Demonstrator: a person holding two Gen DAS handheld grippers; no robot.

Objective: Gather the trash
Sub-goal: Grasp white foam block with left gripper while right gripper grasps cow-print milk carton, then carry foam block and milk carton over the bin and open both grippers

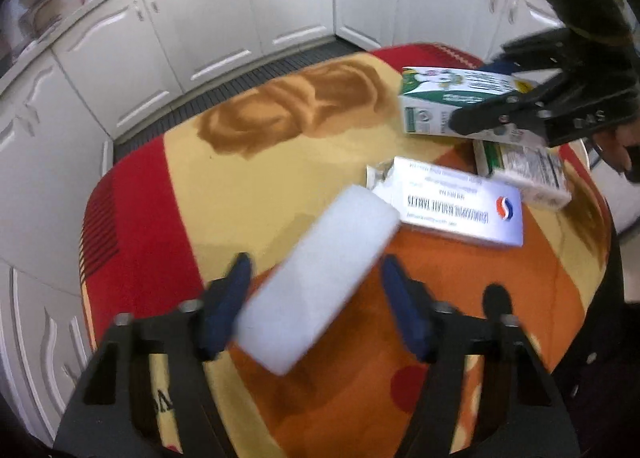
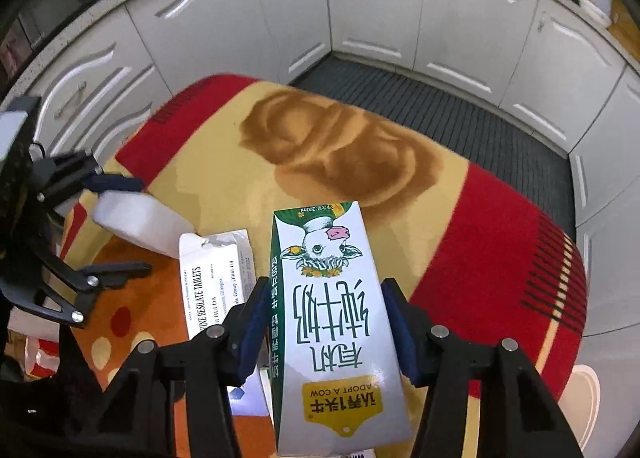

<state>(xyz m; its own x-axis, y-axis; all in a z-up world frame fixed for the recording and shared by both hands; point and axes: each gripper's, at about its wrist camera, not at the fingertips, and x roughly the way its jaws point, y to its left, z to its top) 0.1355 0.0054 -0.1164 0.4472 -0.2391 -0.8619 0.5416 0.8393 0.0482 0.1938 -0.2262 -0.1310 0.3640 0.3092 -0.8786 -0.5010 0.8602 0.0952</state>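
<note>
My left gripper (image 1: 316, 298) is shut on a white foam block (image 1: 320, 278), held tilted above the table; the block also shows in the right wrist view (image 2: 140, 220). My right gripper (image 2: 324, 314) is shut on a green-and-white milk carton (image 2: 332, 330) with a cow picture, lifted off the table; the carton also shows in the left wrist view (image 1: 452, 98). A white tablet box (image 1: 456, 202) lies flat on the cloth between the two grippers; it also shows in the right wrist view (image 2: 216, 278). A second small carton (image 1: 520, 170) lies beside it.
The table has a red, yellow and orange cloth (image 2: 340, 154). White kitchen cabinets (image 2: 360, 2) curve around behind, with a dark floor mat (image 2: 460, 114) below them. A white container rim (image 2: 580, 398) shows at the table's right edge.
</note>
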